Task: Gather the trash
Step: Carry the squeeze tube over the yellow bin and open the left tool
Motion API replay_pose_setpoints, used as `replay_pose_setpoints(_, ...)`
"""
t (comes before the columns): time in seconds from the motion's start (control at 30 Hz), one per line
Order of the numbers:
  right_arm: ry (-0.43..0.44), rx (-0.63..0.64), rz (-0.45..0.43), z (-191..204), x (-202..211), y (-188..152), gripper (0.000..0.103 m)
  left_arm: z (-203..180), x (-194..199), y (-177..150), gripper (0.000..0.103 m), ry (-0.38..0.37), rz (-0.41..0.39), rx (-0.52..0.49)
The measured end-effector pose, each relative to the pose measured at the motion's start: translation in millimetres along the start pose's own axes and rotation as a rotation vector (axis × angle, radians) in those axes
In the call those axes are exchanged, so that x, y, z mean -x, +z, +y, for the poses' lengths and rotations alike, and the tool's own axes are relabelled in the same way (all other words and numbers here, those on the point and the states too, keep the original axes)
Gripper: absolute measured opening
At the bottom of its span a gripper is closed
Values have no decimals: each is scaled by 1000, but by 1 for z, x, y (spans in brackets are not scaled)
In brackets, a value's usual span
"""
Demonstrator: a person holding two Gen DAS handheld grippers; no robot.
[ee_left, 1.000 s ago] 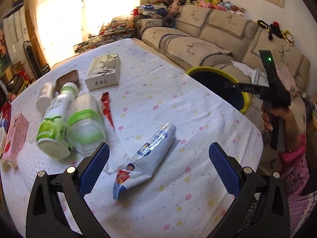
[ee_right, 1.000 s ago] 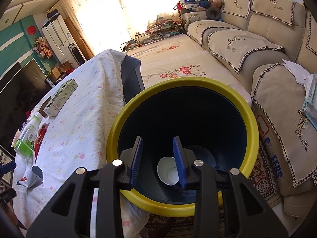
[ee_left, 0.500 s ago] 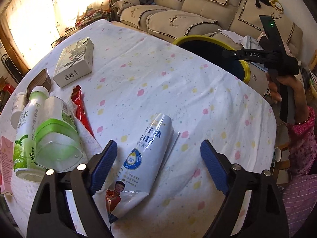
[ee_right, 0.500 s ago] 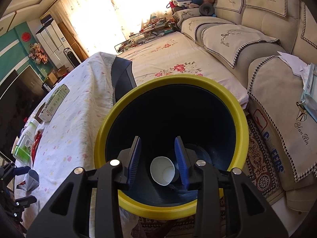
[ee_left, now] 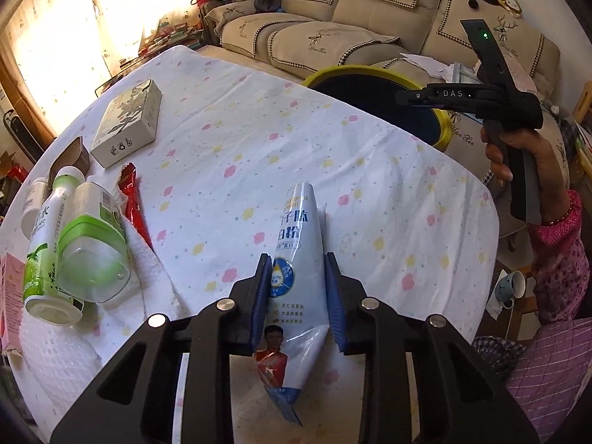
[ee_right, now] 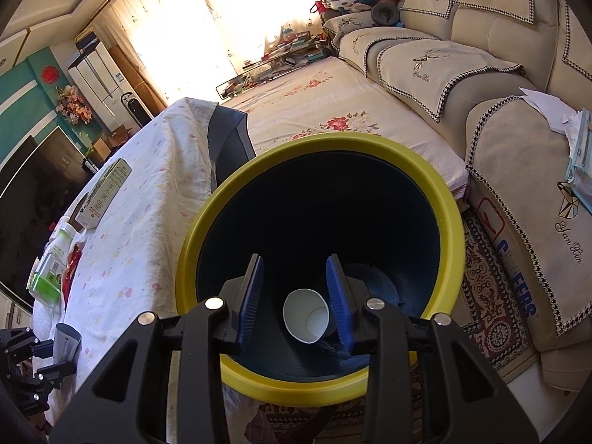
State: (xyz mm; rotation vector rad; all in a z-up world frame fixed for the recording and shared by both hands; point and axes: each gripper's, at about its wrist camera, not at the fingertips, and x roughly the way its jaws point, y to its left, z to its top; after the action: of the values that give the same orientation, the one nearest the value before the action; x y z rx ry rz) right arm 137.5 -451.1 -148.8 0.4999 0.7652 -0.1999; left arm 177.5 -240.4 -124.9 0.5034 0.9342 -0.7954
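Observation:
A blue-and-white foil pouch (ee_left: 299, 222) lies on the dotted tablecloth (ee_left: 296, 140). My left gripper (ee_left: 297, 262) straddles its middle, jaws closing, with both blue pads against the pouch's sides. My right gripper (ee_right: 295, 262) hangs over the yellow-rimmed dark bin (ee_right: 447, 222) beside the table, partly open with nothing between its fingers. A white paper cup (ee_right: 307, 314) lies on the bin's bottom, seen through the gap. In the left wrist view the right gripper (ee_left: 399, 97) is held by a hand (ee_left: 518, 151) above the bin (ee_left: 442, 125).
On the table's left lie a white box (ee_left: 127, 122), a green-labelled bottle (ee_left: 44, 251), a clear green-banded container (ee_left: 92, 251), a red wrapper (ee_left: 133, 199) and a pink carton (ee_left: 9, 303). A beige sofa (ee_right: 499, 55) stands behind the bin. A mug (ee_left: 512, 286) sits on a stool.
My left gripper came down and forward over the pouch, and its jaws went from wide open to touching the pouch's sides. The right gripper stayed over the bin.

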Motion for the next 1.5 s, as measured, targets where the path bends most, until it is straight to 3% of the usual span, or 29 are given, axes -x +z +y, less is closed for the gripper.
replay_pose_setpoints(0.17, 5, -11, -29, -5, 15, 1, 34, -9, 12, 14, 28, -19, -35, 21)
replay_pose_setpoints(0.4, -4, -4, -108, -11, 54, 1, 35, -31, 12, 60, 28, -50, -86, 5)
replay_pose_setpoints(0.63, -56, -26, -173, -37, 91, -1, 38, -63, -19, 129, 28, -97, -117, -29)
replay_pose_setpoints(0.87, -86, -80, -177, -73, 104, -5, 38, -92, -69, 191, 30, -91, -118, -54)
replay_pose_setpoints(0.93, -87, -87, -172, -79, 103, -6, 39, -96, -85, 202, 41, -76, -107, -43)
replay_pose_setpoints(0.97, -86, -90, -168, -80, 101, -6, 39, -97, -91, 205, 49, -61, -104, -34)
replay_pose_setpoints(1.0, -83, -92, -163, -82, 99, -7, 39, -98, -96, 208, 65, -51, -107, -27)
replay_pose_setpoints(1.03, -80, -94, -158, -83, 96, -8, 39, -99, -98, 208, 70, -47, -114, -22)
replay_pose_setpoints(1.23, -65, -81, -120, -76, 81, -10, 40, -90, -82, 197, 77, -33, -165, 35)
replay_pose_setpoints(1.5, -35, -19, -87, -42, 68, -13, 42, -59, 10, 133, 96, -28, -326, 162)
